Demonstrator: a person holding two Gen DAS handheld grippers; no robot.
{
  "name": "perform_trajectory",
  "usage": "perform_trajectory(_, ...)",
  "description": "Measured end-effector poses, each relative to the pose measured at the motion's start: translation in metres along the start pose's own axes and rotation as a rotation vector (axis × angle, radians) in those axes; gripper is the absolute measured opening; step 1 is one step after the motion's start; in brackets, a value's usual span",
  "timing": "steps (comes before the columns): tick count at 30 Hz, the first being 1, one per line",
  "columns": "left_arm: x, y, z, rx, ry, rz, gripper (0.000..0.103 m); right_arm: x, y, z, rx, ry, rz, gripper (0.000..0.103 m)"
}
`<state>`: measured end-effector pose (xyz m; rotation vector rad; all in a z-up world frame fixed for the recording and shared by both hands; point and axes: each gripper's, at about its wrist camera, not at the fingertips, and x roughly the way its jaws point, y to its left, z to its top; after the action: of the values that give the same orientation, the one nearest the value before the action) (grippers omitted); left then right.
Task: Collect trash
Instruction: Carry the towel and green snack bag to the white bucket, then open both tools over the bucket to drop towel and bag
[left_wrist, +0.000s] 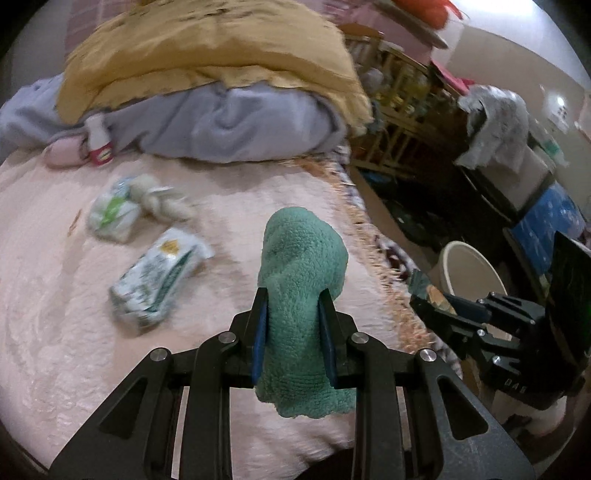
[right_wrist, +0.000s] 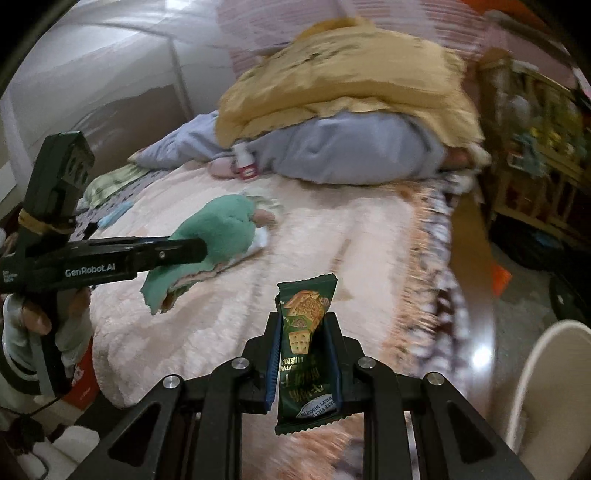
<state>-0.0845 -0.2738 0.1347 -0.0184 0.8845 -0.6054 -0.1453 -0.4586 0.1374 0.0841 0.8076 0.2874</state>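
Two claws both loaded: left claw (left_wrist: 293, 295) pinching green cloth (left_wrist: 303, 254) over bed (left_wrist: 44, 280), right claw (right_wrist: 303, 325) clamping green biscuit wrapper (right_wrist: 304, 321) near bed edge. Swinging wrapper w/ firm grip toward cream bin (right_wrist: 554, 384) at right, releasing only above rim. Leaving 2 white packets (left_wrist: 159, 280) for later.

A bed with a pale pink quilted cover (left_wrist: 258, 206) fills the left wrist view. At twelve o'clock a mustard-yellow blanket (left_wrist: 207, 48) lies heaped on a lavender blanket (left_wrist: 236, 125). At ten o'clock, against the lavender folds, stands a small white bottle with a red label (left_wrist: 99, 142), beside a pink slipper-like thing (left_wrist: 62, 153). At two o'clock a wooden shelf (left_wrist: 402, 99) holds blurred clutter.
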Motion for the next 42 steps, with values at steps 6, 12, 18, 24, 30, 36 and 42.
perform_trajectory(6,0.015,-0.047,0.013,0.085,0.006,-0.036,0.023,-0.034,-0.042,-0.015,0.068,-0.025,-0.080,0.021)
perform_trajectory(12,0.028,-0.089,0.020,0.151,0.016,-0.082,0.023,-0.067,-0.078,-0.032,0.134,-0.049,-0.162,0.021)
perform_trajectory(18,0.048,-0.134,0.024,0.208,0.053,-0.136,0.023,-0.099,-0.116,-0.052,0.216,-0.067,-0.255,0.021)
perform_trajectory(24,0.067,-0.181,0.021,0.266,0.092,-0.195,0.023,-0.118,-0.150,-0.074,0.292,-0.062,-0.330,0.021)
perform_trajectory(30,0.086,-0.220,0.013,0.304,0.128,-0.233,0.023,-0.126,-0.172,-0.088,0.335,-0.049,-0.374,0.021)
perform_trajectory(36,0.098,-0.243,0.009,0.322,0.146,-0.248,0.023,-0.131,-0.184,-0.094,0.365,-0.051,-0.395,0.021)
perform_trajectory(42,0.111,-0.256,0.007,0.311,0.159,-0.284,0.023,-0.133,-0.195,-0.098,0.392,-0.056,-0.415,0.021)
